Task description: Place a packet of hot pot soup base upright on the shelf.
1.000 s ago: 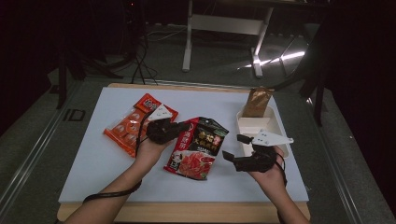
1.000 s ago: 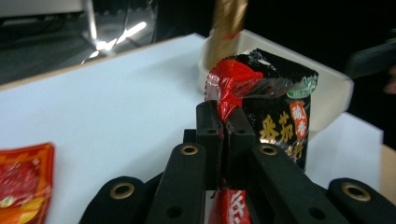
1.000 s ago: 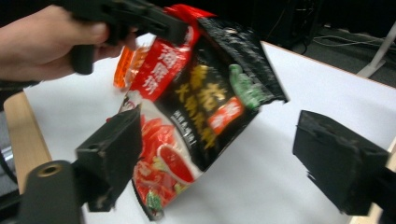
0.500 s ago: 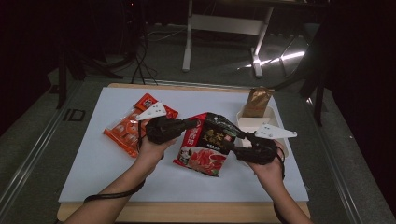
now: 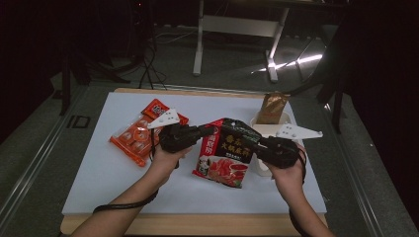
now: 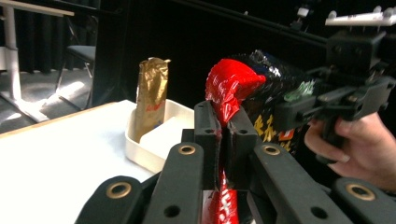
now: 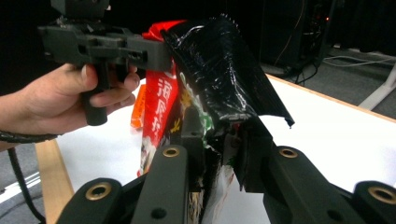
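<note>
Two grippers share one packet right now. On the left side of the desk [image 5: 89, 163], an orange snack pack [image 5: 141, 134] lies flat toward the far-left corner, untouched. Just right of it, the left gripper [image 5: 210, 130] points across toward the right, and its jaws are clamped tight on the red upper-left corner of the red-and-black sauce packet [image 5: 225, 153]; the left gripper view shows that red film squeezed flat between the two pads [image 6: 205, 140].

Moving on to the middle: the packet hangs between the two hands, raised off the desk at its top, its lower end dipping toward the near edge. I judge its long axis to run from the far edge down toward the near edge, top end far, with the top seam stretched left to right between the grippers.

Over on the right, the right gripper [image 5: 253, 140] reaches in leftward, and its jaws have just been closing with the black upper-right corner of the packet between them. In the right gripper view the crumpled black film sits in the gap, and the pads look to be biting on it.

Beyond that hand, near the far-right corner, a white tray [image 5: 262, 131] holds an upright gold pouch [image 5: 271, 107].

So the packet lies straight ahead of each gripper, equally near to both. Any pulling apart would run along that top seam.
</note>
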A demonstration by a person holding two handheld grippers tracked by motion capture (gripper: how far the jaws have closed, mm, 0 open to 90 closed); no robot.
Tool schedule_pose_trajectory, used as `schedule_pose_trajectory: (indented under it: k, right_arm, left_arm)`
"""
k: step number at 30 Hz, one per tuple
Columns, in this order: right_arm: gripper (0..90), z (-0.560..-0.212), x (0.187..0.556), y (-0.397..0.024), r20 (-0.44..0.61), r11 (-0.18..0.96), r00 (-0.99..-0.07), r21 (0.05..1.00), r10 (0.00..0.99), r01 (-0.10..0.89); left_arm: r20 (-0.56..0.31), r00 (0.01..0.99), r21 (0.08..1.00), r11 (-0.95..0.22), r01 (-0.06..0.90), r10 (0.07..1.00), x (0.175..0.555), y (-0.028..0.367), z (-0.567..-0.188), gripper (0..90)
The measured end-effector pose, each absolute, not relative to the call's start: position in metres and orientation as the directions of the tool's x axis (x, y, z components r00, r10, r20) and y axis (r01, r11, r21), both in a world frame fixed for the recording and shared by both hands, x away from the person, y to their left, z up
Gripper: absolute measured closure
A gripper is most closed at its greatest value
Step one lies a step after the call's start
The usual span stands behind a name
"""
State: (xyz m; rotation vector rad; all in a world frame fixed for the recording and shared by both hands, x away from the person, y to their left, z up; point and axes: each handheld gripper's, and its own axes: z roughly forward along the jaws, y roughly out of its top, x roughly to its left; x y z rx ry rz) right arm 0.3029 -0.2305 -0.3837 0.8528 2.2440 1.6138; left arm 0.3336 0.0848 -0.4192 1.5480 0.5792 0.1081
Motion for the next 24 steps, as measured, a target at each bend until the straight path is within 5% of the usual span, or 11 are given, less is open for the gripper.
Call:
schedule_pose_trajectory:
  k: [5,10,12,18,24]
  right_arm:
    - [77.1,-0.377,0.301,-0.234,0.126,0.220,-0.802,0.926,0.583,0.306]
    - [77.1,-0.369,0.301,-0.238,0.118,0.210,-0.803,0.934,0.585,0.290]
    - [77.1,-0.368,0.301,-0.239,0.115,0.211,-0.801,0.934,0.588,0.289]
    - [77.1,-0.357,0.303,-0.250,0.114,0.184,-0.793,0.944,0.599,0.274]
    - [77.0,-0.339,0.308,-0.258,0.096,0.176,-0.787,0.951,0.610,0.253]
  left_arm:
    - [-0.294,0.872,0.952,0.035,0.305,0.392,0.333,0.086,-0.417,79.0]
    - [-0.278,0.878,0.956,0.026,0.292,0.390,0.331,0.085,-0.409,54.5]
    - [-0.273,0.875,0.956,0.016,0.291,0.399,0.330,0.086,-0.407,51.8]
    - [-0.290,0.862,0.951,0.025,0.308,0.415,0.326,0.091,-0.407,14.5]
    - [-0.289,0.864,0.951,0.016,0.310,0.412,0.322,0.097,-0.411,2.6]
